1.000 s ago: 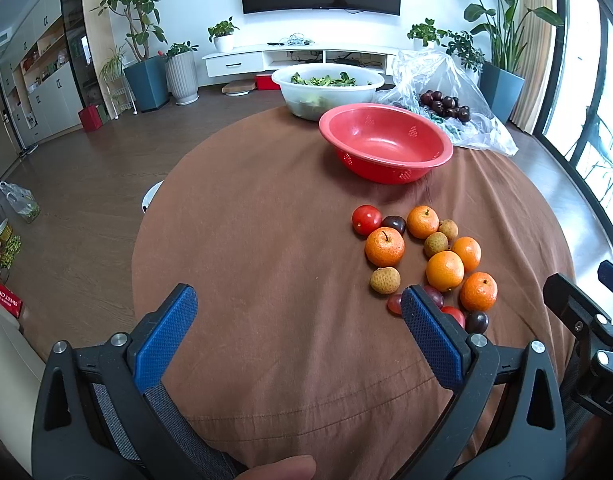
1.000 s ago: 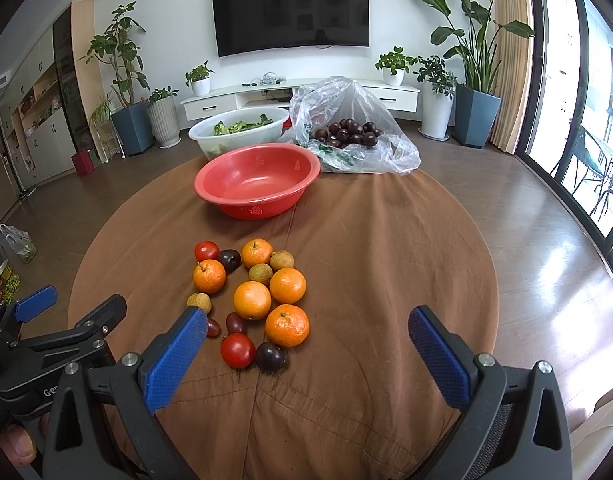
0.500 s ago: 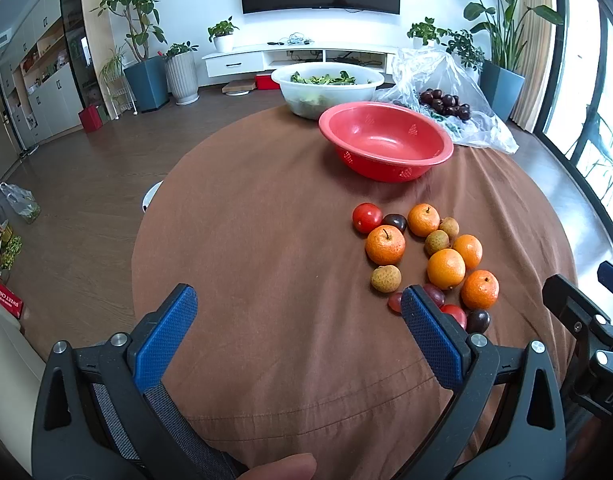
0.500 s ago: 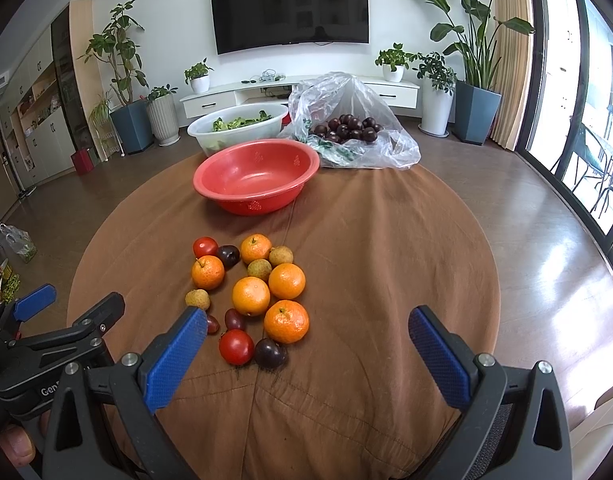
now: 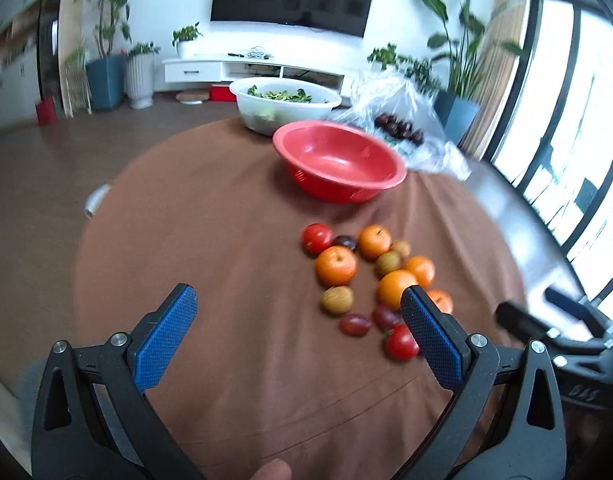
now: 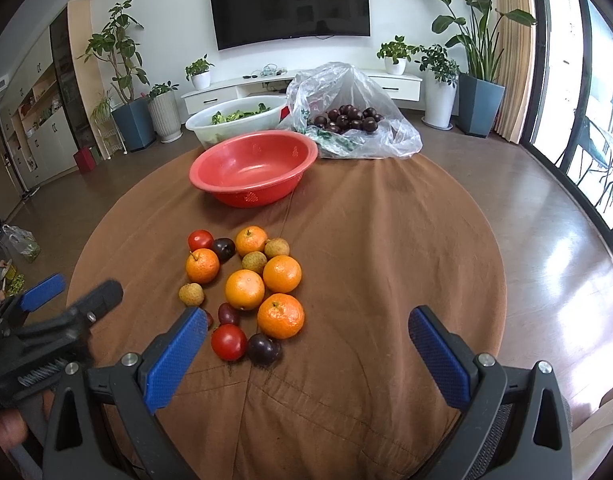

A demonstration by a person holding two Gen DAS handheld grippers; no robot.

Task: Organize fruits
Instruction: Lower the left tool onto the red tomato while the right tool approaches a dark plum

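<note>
A loose cluster of fruit lies on the brown tablecloth: several oranges, red tomatoes, dark plums and tan lychees. An empty red bowl stands behind them. My left gripper is open and empty, low over the cloth left of the fruit. My right gripper is open and empty, just in front of the fruit.
A white basin of greens and a clear plastic bag of dark fruit sit at the table's far edge. The round table's edge drops to a wooden floor on all sides.
Both grippers have moved forward toward the fruit. The left wrist view has swung and is blurred. Both stay open.
</note>
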